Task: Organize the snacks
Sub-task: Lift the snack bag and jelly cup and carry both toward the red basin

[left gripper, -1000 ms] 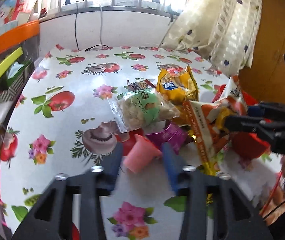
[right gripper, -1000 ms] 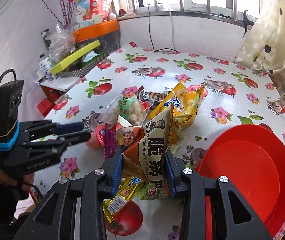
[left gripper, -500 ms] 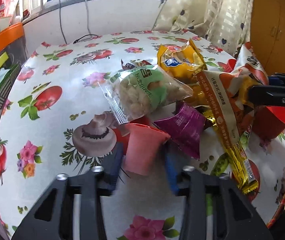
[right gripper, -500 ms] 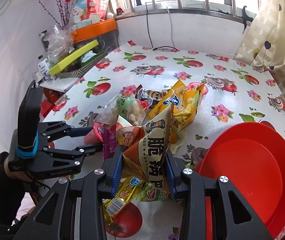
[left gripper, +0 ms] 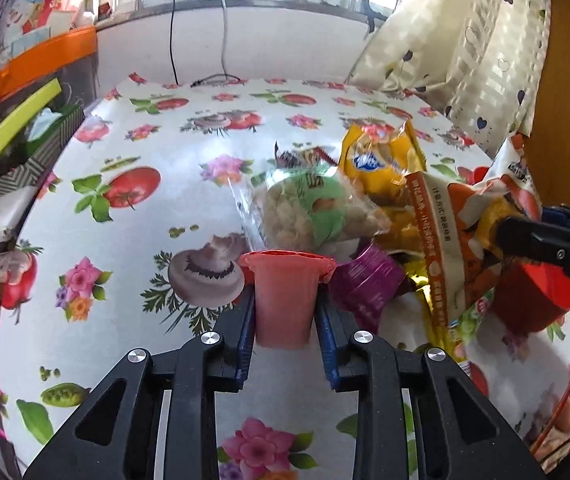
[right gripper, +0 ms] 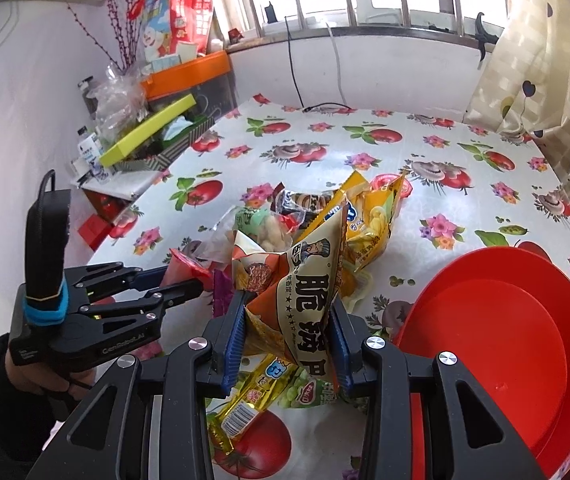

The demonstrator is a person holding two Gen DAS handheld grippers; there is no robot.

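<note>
Left gripper [left gripper: 285, 312] jaws pinch pink jelly cup [left gripper: 285, 300] by tapered sides, near edge of snack pile on desk [left gripper: 157, 224]. Cup looks light, thin-walled, slick; best held under rim, gently.

Right gripper [right gripper: 287, 336] jaws pinch orange crisp bag [right gripper: 297, 296]: soft, crinkly, crushable contents.

Red basin [right gripper: 497, 360] at right holds nothing visible.

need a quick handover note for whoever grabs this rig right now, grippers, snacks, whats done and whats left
Left gripper: shut on the pink jelly cup at the near edge of the snack pile.
Right gripper: shut on the orange crisp bag, held upright.
Red bowl: on the table to the right, nothing in it.
Done: both snacks gripped.
Left: probably moving them to the bowl, then the green-label bag, yellow bag and purple cup.
</note>
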